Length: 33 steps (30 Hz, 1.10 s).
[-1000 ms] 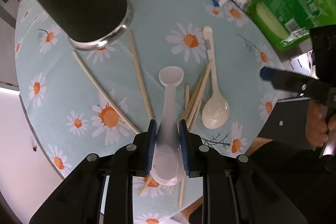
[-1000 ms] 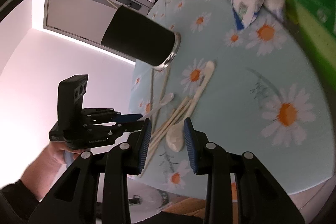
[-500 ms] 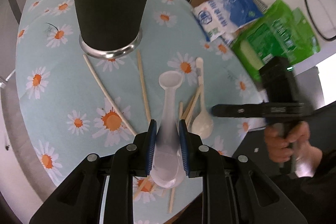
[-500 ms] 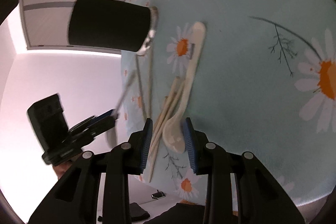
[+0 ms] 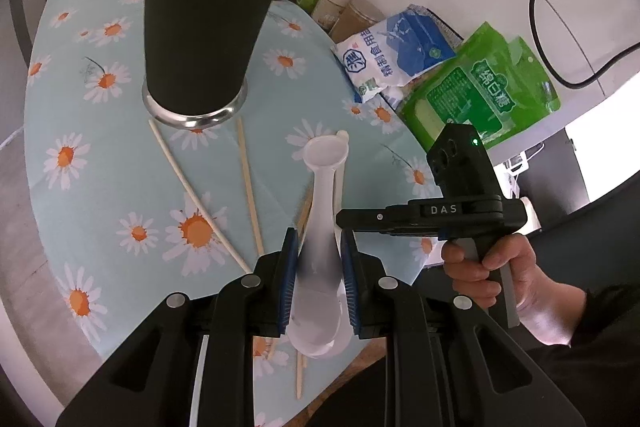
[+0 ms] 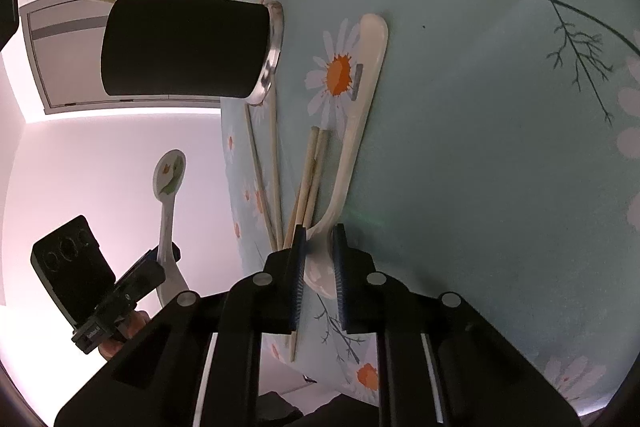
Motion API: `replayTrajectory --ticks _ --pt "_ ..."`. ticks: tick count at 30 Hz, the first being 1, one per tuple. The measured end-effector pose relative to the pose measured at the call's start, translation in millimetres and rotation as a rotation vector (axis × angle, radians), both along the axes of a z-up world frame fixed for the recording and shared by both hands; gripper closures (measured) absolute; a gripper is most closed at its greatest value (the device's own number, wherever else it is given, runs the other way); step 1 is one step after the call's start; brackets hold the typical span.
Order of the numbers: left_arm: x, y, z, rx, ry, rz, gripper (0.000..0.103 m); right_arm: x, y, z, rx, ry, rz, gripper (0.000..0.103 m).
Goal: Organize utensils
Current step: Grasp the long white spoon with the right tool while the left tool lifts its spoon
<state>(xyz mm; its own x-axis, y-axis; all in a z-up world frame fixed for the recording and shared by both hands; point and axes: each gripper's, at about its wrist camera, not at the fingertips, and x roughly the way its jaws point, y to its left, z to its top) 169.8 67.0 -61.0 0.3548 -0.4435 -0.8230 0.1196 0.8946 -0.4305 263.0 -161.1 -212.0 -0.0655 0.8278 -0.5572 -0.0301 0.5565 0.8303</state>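
1. My left gripper (image 5: 318,279), jaws pinching: the blue pads clamp the bowl end of a translucent white plastic spoon (image 5: 322,227), carried clear of the table. Its handle runs forward along the fingers, the rounded tip foremost.
2. Tall black cylindrical utensil holder with a steel base ring (image 5: 204,31): it stands upright on the round table under a pale blue daisy-print cloth (image 5: 100,187), ahead and to the left of the lifted spoon's tip. A flat wooden stick and a chopstick already lean inside. Judgement: the holder's open mouth lies above and beyond the handle tip, so the spoon must be raised and tipped handle-down to enter; my left hand is the nearer one.
3. Loose wooden chopsticks (image 5: 248,187): they lie flat between holder and grippers, long axes running roughly toward the holder.
4. My right gripper (image 6: 318,267), jaws just closing: the pads now flank the bowl of an opaque cream ceramic spoon (image 6: 360,107) resting on the cloth. Its handle points away along the fingers; a small bundle of chopsticks (image 6: 310,171) lies just beside it on the holder side. Whether the pads already bite firmly, I cannot tell.
5. Blue-and-white bag (image 5: 396,55) and green packet (image 5: 488,91): far right, not involved.
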Motion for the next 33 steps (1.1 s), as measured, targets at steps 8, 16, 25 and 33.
replayTrajectory --ticks 8,16,25,33 --pt "-1 6 -3 -0.034 -0.012 0.023 0.083 -4 -4 12 0.03 -0.047 -0.02 0.096" --pt "1 7 -3 -0.076 -0.04 0.07 0.083 0 -4 32 0.017 -0.118 0.002 0.098" --pt "0 8 -2 -0.145 -0.099 0.166 0.083 8 -16 62 0.033 -0.202 0.056 0.098" --pt "-3 1 11 -0.198 -0.193 0.283 0.083 19 -11 103 0.073 -0.302 0.147 0.098"
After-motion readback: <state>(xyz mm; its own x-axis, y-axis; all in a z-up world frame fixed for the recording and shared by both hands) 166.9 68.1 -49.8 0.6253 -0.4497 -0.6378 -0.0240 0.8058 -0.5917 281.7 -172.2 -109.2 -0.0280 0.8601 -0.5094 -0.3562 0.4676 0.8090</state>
